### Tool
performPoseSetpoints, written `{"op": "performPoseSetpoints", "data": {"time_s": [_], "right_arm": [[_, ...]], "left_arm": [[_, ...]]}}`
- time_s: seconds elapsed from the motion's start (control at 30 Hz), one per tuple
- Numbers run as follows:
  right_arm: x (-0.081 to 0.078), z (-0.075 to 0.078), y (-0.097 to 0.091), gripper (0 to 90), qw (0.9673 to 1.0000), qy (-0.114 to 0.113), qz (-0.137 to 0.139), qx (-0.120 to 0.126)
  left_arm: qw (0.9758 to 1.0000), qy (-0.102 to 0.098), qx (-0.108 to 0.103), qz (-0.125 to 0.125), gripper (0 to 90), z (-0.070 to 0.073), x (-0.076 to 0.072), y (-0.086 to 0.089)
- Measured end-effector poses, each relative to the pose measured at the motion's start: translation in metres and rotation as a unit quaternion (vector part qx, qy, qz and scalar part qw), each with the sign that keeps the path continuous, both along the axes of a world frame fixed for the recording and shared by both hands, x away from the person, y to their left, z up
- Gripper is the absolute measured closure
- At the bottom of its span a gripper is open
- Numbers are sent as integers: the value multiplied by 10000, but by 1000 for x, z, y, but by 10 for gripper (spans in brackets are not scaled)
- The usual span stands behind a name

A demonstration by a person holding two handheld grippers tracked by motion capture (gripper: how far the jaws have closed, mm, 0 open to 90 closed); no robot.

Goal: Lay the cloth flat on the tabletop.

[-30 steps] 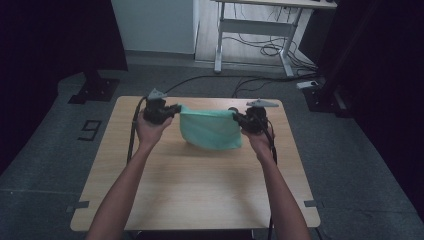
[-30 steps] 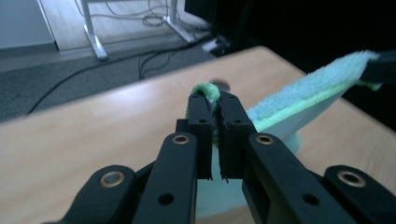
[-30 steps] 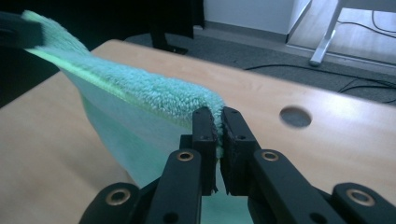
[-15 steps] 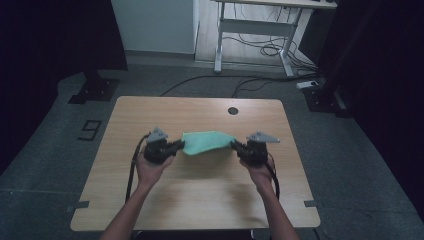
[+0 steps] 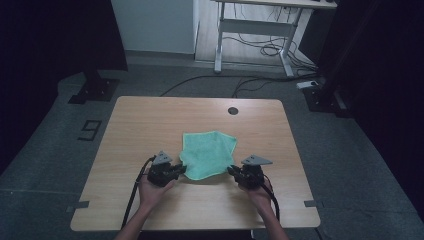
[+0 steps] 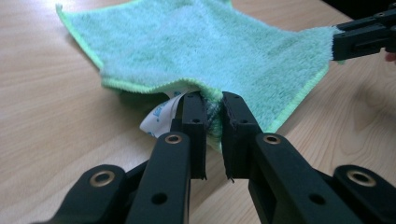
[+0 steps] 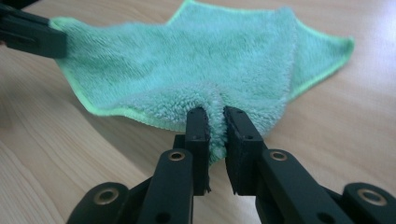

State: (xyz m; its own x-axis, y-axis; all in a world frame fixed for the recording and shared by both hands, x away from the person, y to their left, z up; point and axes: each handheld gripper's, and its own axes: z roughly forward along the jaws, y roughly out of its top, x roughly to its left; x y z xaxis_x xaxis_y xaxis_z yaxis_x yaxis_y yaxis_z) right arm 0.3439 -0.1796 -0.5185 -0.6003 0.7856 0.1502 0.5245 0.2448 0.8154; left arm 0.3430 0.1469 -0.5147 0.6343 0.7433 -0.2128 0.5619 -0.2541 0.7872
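Your left gripper (image 5: 181, 170) and right gripper (image 5: 232, 170), jaws just easing apart, pinch the lower-centre green terry cloth's (image 5: 207, 152) near corners; it's light, floppy, so grip corners.

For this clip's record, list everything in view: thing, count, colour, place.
green terry cloth: one, green, spread on the table between the grippers
white label: one, white, under the cloth's near corner at the left gripper
light wooden table: one, pale wood, centre
round dark hole: one, black, far edge of the table
grey floor: one, grey, around the table
white desk frame: one, white, behind, cables beneath
left gripper: one, black, jaws just been opening, cloth corner between them
right gripper: one, black, likewise
forearms: two, from the bottom edge
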Motion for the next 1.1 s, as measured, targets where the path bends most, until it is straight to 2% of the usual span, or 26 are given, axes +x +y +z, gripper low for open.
{"op": "performPoseSetpoints", "data": {"time_s": [0.23, 0.53, 0.6, 0.67, 0.7, 0.73, 0.77, 0.8, 0.87, 0.9, 0.93, 1.0, 1.03, 1.07, 1.1], "right_arm": [[-12, -14, -11, 818, 9999, 86, 8, -91], [-27, -22, -18, 830, 9998, 117, 63, -118], [-29, -24, -19, 800, 9997, 157, 84, -148], [-34, -23, -20, 671, 9996, 90, 70, -249], [-36, -21, -21, 612, 9997, 44, 55, -238], [-37, -18, -23, 552, 9998, 5, 81, -174], [-38, -15, -25, 509, 9999, -25, 113, -115], [-38, -15, -25, 509, 9999, -25, 113, -115], [-37, -2, -31, 460, 9999, -155, 61, -12], [-37, -2, -31, 460, 9999, -155, 61, -12], [-32, 5, -32, 450, 9997, -231, -21, 31], [-22, 9, -29, 434, 9997, -226, -78, 6], [-22, 9, -29, 434, 9997, -226, -78, 6], [-14, 9, -26, 428, 9998, -173, -92, -32], [2, 5, -17, 425, 9998, -80, -143, -102]], "left_arm": [[9999, 113, 100, -6, 806, -13, -8, 2], [9998, 158, 96, 15, 785, -21, -19, 5], [9998, 155, 141, 6, 752, -23, -23, 5], [9999, 59, 145, -27, 682, -19, -29, 7], [9999, -22, 125, -21, 665, -16, -31, 9], [9999, -22, 125, -21, 660, -16, -31, 9], [9998, -189, 116, -25, 656, -6, -29, 12], [9998, -189, 116, -25, 649, -6, -29, 12], [9994, -333, 70, -56, 638, 7, -19, 11], [9994, -333, 70, -56, 629, 7, -19, 11], [9992, -378, 64, -120, 625, 13, -6, 5], [9991, -380, 124, -152, 616, 15, 12, -4], [9991, -380, 124, -152, 611, 15, 12, -4], [9992, -348, 133, -160, 611, 14, 22, -9], [9996, -198, 123, -161, 609, 10, 44, -17]]}}
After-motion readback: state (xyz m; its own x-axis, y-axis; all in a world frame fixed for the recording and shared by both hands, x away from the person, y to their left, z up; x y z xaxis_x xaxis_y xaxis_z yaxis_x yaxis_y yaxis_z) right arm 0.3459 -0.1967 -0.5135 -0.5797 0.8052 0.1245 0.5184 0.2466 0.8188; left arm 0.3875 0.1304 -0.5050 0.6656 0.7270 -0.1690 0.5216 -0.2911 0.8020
